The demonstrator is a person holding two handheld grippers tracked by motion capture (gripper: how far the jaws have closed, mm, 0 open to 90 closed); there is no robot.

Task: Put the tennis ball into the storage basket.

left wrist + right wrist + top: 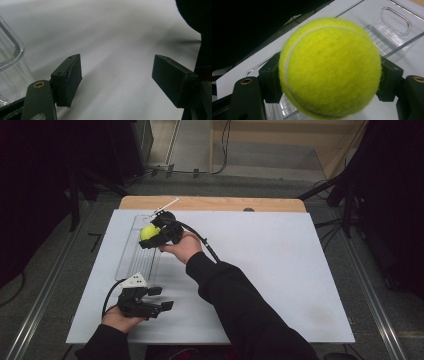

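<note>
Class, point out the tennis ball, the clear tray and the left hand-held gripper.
tennis ball [329, 67], right gripper view, felt centre.
clear tray [131, 256], high view, bare floor.
left hand-held gripper [117, 80], left gripper view, midway between fingertips.

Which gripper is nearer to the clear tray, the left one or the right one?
Right. The right gripper holds the tennis ball directly above the clear tray; the left gripper lies open beside its near end.

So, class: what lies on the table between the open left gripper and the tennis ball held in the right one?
In the high view, the clear tray on the white table lies between the left gripper and the tennis ball, gripped by the right gripper.
</note>
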